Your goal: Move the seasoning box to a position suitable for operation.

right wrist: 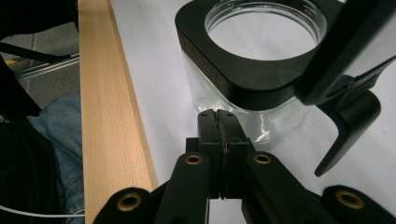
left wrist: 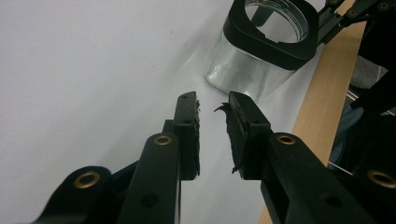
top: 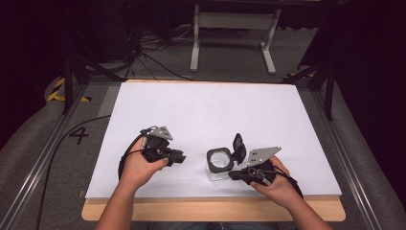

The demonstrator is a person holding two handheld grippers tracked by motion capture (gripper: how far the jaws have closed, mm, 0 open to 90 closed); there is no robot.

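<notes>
My right tongs (top: 235, 175) are pressed together on nothing, just beside the clear square glass jar with a black collar (top: 219, 164) at the white worktop's (top: 201, 115) five o'clock. Its hinged black lid (top: 238, 147) stands flipped open. My left tongs (top: 179, 158), at the jar's nine o'clock, hang slightly parted, empty. I judge opening done; what follows I cannot tell.

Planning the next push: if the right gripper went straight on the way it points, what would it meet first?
Probably the jar: the right gripper, jaws shut, points at its glass wall just under the black collar. Whether they already touch is unclear.
</notes>
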